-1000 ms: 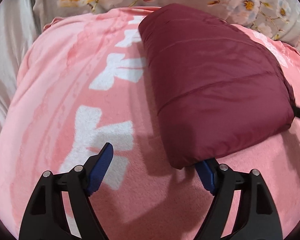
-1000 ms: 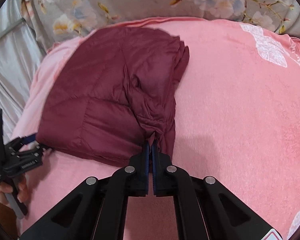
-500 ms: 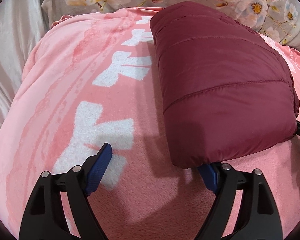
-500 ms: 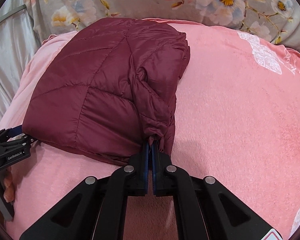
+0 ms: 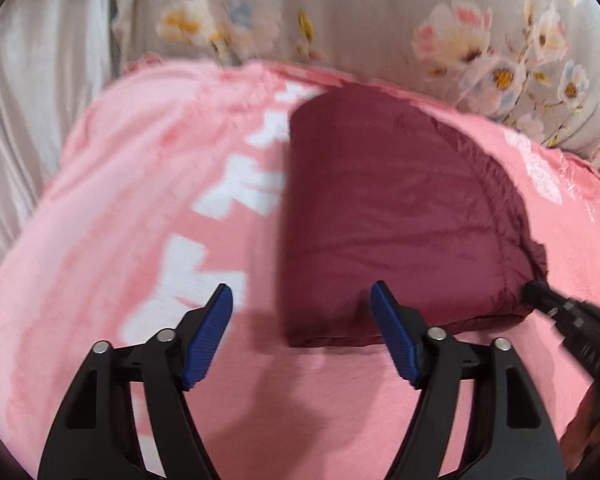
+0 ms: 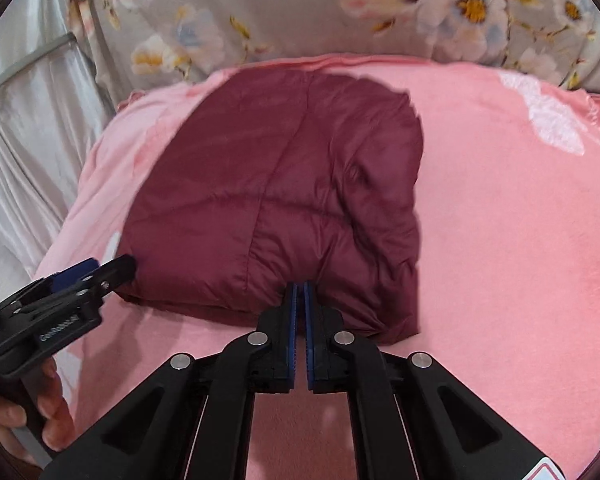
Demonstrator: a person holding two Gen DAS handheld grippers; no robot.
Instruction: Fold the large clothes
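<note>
Left gripper (image 5: pixel 300 334) spread wide, empty, near jacket (image 5: pixel 392 232) | right gripper (image 6: pixel 300 320) clamped on near hem | risk — puffy fold springs apart once released — padding resists

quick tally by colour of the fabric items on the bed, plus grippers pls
Maroon: 1, the folded quilted maroon jacket
Pink: 1, the fleece pink blanket with white print under it
Grey floral: 1, the flowered grey bedding behind
Black grippers with blue pads: 2, left gripper open, right gripper shut on the jacket's near edge
Total: 5
</note>
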